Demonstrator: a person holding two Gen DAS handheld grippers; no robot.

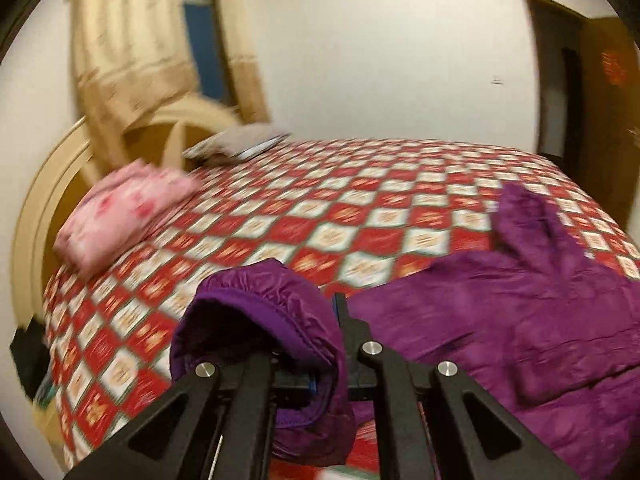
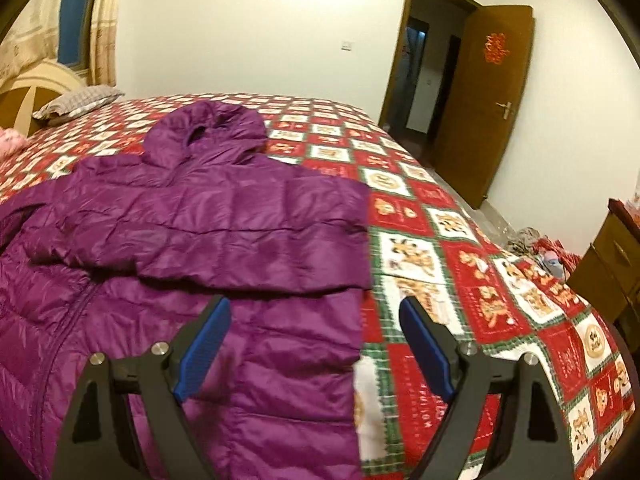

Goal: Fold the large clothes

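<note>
A purple puffer jacket point(image 2: 200, 220) with a hood point(image 2: 208, 128) lies spread on the red and white patterned bedspread point(image 2: 460, 260). One sleeve is folded across its chest. In the left wrist view the jacket body point(image 1: 520, 320) lies to the right. My left gripper point(image 1: 338, 312) is shut on the jacket's other sleeve cuff point(image 1: 260, 312), which is lifted off the bed and bulges over the left finger. My right gripper point(image 2: 316, 308) stands open above the jacket's lower right edge, with blue pads point(image 2: 208, 340) showing and nothing pinched between them.
A pink folded cloth point(image 1: 128, 208) and a grey pillow point(image 1: 236, 144) lie near the cream headboard point(image 1: 60, 184). An open wooden door point(image 2: 480, 120) stands past the bed's far corner. A wooden cabinet point(image 2: 612, 260) and floor clutter point(image 2: 548, 248) sit at the right.
</note>
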